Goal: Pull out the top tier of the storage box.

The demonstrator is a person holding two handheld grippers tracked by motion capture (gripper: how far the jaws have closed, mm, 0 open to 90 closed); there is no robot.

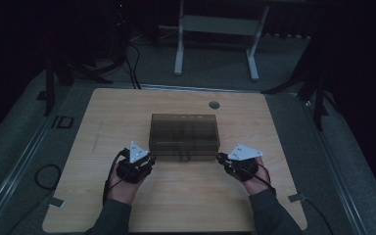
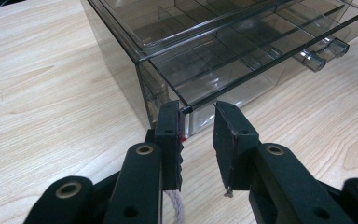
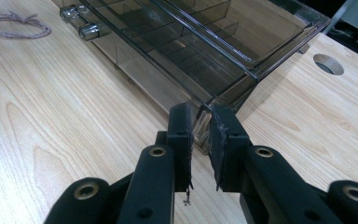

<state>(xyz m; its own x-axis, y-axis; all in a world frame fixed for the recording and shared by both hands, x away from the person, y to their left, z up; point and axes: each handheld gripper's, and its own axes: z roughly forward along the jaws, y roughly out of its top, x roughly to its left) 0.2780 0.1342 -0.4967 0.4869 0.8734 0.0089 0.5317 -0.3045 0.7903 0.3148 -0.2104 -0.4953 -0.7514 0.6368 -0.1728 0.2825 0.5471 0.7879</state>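
Grippers — left (image 2: pixel 196 122) slack-jawed at drawer box (image 1: pixel 184 136) corner, right (image 3: pixel 200 125) clenched at opposite corner — bracing step; next likely calls for drawer handle pull.

One smoky plastic drawer box (image 1: pixel 184 136); two handheld grippers, left gripper (image 1: pixel 149 159) and right gripper (image 1: pixel 220 157); one twine loop (image 3: pixel 17 24); one wooden table (image 1: pixel 117 112).

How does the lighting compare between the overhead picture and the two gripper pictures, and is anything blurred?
The high view is dim and grainy, so the smoky plastic box reads as a dark block on the table. The left gripper view is bright and even, the box sharp. The right gripper view is equally bright, with faint reflections on the box; its nearest black arms look slightly soft.
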